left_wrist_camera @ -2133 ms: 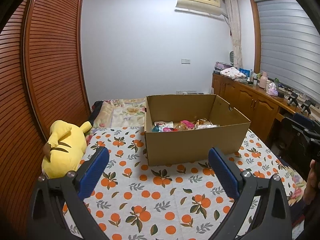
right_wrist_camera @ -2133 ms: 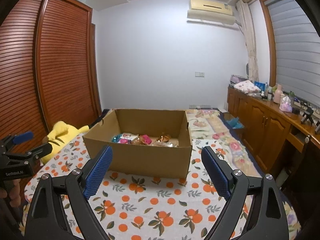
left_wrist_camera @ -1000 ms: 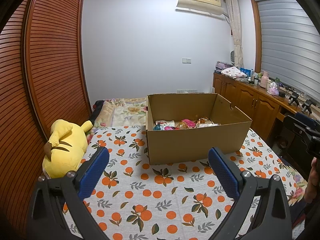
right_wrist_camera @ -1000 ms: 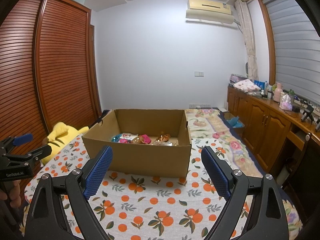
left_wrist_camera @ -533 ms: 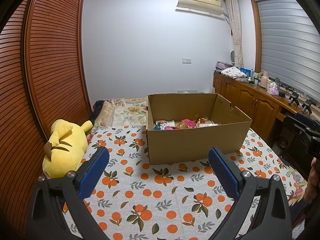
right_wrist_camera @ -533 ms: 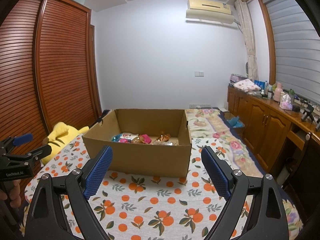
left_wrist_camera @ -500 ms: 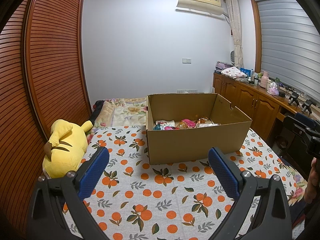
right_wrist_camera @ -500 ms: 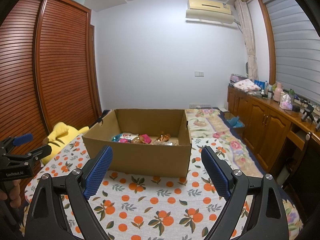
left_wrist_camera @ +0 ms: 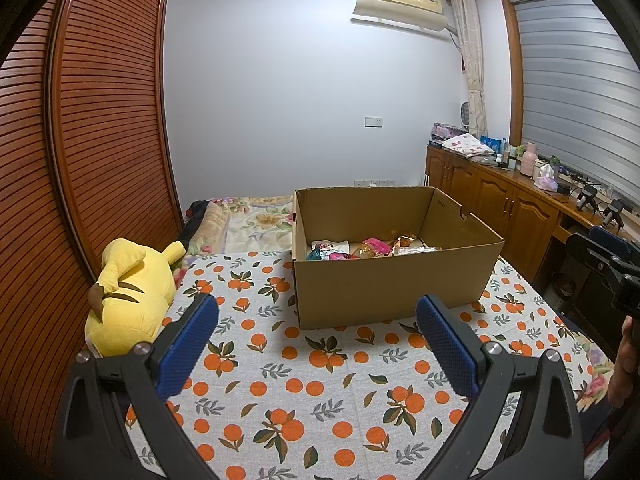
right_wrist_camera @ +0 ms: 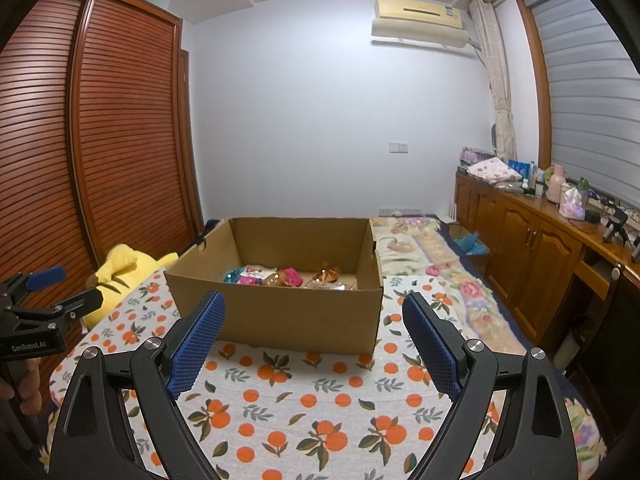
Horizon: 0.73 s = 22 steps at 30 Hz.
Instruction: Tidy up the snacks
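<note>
Left wrist view: the left gripper (left_wrist_camera: 318,322) is spread wide and empty above the orange-print bedspread (left_wrist_camera: 280,384). The cardboard box (left_wrist_camera: 394,258) sits ahead and slightly right of it, long side across the view, with the snacks (left_wrist_camera: 360,249) on its floor behind the near wall.

Right wrist view: the right gripper (right_wrist_camera: 314,322) is also wide and empty. The box lies straight ahead and slightly left, so neither gripper looks clearly nearer; reaching the snacks means going over the box's near wall.
</note>
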### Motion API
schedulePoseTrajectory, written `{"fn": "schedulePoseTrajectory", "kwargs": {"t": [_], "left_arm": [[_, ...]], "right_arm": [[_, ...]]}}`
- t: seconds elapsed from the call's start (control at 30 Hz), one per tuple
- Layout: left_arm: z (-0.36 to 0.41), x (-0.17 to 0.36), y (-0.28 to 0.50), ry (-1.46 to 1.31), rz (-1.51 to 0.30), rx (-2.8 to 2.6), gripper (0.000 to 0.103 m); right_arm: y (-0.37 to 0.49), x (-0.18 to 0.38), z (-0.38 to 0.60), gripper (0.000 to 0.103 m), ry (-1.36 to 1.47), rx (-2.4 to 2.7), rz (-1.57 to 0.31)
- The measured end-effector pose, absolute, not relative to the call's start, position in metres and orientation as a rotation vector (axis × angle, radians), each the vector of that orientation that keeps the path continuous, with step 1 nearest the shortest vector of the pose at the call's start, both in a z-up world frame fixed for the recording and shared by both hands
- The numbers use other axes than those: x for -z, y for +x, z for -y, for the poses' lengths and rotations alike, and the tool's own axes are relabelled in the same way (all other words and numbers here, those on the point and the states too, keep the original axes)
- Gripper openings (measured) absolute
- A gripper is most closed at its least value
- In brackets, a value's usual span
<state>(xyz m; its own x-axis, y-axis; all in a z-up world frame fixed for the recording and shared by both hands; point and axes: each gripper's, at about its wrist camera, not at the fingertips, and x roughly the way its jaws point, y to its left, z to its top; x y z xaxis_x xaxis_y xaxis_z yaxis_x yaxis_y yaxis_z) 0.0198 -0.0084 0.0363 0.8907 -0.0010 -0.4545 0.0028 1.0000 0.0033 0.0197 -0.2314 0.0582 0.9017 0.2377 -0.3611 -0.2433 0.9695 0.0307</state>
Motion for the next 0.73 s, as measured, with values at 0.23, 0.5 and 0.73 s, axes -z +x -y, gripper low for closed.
{"fn": "schedulePoseTrajectory", "kwargs": {"t": [0.23,0.5,0.73], "left_arm": [[0.0085,-0.0365,0.0201,0.005,-0.472,0.002,0.1],[0.0079,-0.0369,0.0198,0.004,-0.471,0.001,0.1],[0.008,-0.037,0.0197,0.004,-0.471,0.002,0.1]], "right_arm": [[0.0198,-0.0582,0.2316,0.092,-0.014,-0.248,-0.372],[0.0184,-0.0576,0.2309,0.092,-0.014,-0.247,-0.372],[0.0174,-0.0564,0.2308,0.092,-0.015,-0.247,-0.373]]}}
